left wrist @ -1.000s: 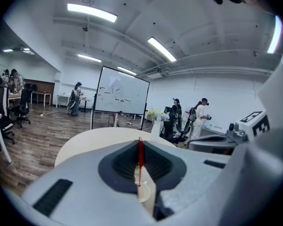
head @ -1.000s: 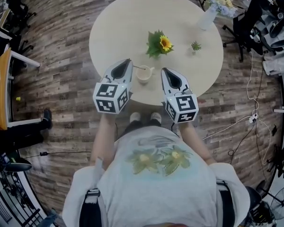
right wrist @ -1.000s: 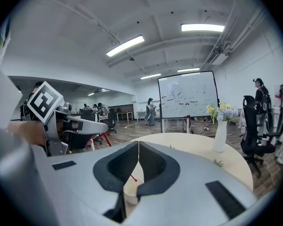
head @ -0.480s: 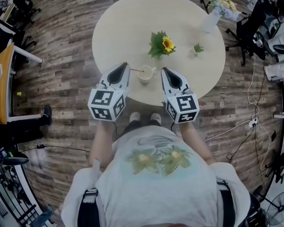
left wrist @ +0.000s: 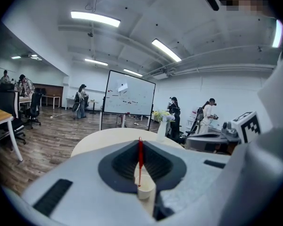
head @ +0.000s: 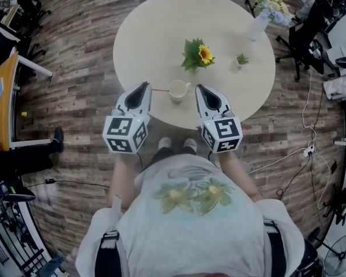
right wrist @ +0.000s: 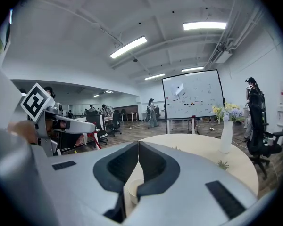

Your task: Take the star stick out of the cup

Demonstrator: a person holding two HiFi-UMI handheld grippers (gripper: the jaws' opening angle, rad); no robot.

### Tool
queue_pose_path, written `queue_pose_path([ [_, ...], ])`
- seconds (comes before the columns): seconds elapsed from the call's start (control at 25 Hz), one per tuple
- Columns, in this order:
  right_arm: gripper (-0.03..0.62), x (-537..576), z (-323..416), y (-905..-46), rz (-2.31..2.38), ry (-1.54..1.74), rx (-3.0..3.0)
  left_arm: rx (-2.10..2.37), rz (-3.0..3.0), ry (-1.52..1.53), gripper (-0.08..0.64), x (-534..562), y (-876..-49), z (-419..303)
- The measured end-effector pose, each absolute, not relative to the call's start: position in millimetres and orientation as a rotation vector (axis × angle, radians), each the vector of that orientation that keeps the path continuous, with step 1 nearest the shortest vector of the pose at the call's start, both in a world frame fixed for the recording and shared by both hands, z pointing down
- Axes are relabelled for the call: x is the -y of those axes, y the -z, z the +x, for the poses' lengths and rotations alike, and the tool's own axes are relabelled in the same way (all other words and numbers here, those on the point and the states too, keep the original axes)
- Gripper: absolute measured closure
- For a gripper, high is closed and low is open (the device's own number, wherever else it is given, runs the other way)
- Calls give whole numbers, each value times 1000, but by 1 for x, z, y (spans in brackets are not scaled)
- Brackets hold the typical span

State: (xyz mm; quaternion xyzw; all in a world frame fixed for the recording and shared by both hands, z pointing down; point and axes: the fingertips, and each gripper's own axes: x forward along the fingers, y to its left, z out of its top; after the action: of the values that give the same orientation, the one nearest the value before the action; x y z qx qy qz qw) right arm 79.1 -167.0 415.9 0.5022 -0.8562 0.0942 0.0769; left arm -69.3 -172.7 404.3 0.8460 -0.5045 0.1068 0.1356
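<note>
cup (head: 182, 94) with stick (head: 159, 89) tip at rim

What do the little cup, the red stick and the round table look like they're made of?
Cup: cream, smooth, with a handle; likely glazed ceramic, possibly plastic.
Red stick: very thin, straight, uniformly coloured; plastic or painted wood, hard to tell.
Table: pale matte beige top, no grain visible; probably laminate.

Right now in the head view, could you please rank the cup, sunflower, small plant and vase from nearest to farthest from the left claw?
From the left claw:
1. Cup, just to its right.
2. Sunflower, farther back, middle.
3. Small plant, right of the sunflower.
4. Vase, far back right.
</note>
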Motion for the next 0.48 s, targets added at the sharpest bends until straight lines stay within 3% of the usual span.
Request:
queue_pose_path([
  [0.48, 575, 158, 73, -416, 1465, -273, 2572, 1512, 2460, -313, 540, 172, -398, -77],
])
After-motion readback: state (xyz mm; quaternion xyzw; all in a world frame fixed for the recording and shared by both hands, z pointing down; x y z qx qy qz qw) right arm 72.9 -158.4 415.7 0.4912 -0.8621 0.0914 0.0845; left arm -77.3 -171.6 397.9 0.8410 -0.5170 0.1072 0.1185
